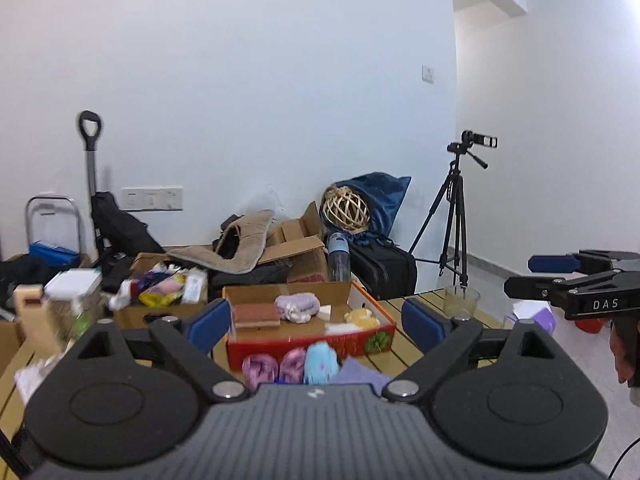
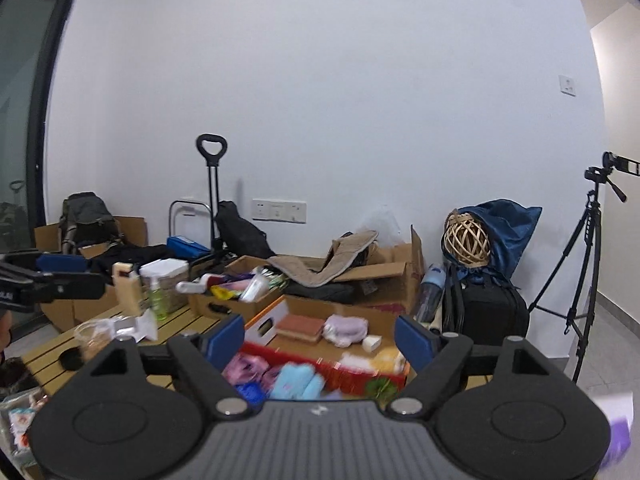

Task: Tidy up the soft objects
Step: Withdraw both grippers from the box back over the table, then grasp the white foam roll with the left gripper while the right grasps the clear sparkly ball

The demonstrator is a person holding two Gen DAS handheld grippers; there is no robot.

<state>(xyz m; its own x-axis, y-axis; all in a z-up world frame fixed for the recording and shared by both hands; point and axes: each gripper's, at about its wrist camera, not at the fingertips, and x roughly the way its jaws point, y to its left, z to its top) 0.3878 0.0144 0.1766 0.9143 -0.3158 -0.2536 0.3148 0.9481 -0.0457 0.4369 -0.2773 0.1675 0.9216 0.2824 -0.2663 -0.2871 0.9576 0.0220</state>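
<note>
A red cardboard box stands on the slatted wooden table. Inside lie a brown sponge block, a lilac fluffy item and a yellow plush. In front of the box lie pink fluffy items, a light-blue one and a purple cloth. My left gripper is open and empty, raised before the box. My right gripper is open and empty above the same box; it also shows at the right of the left wrist view.
An open carton of bottles and packets stands left of the red box. A glass sits at the table's far right corner. A clear cup and spray bottle stand left. Bags, cartons and a tripod line the wall.
</note>
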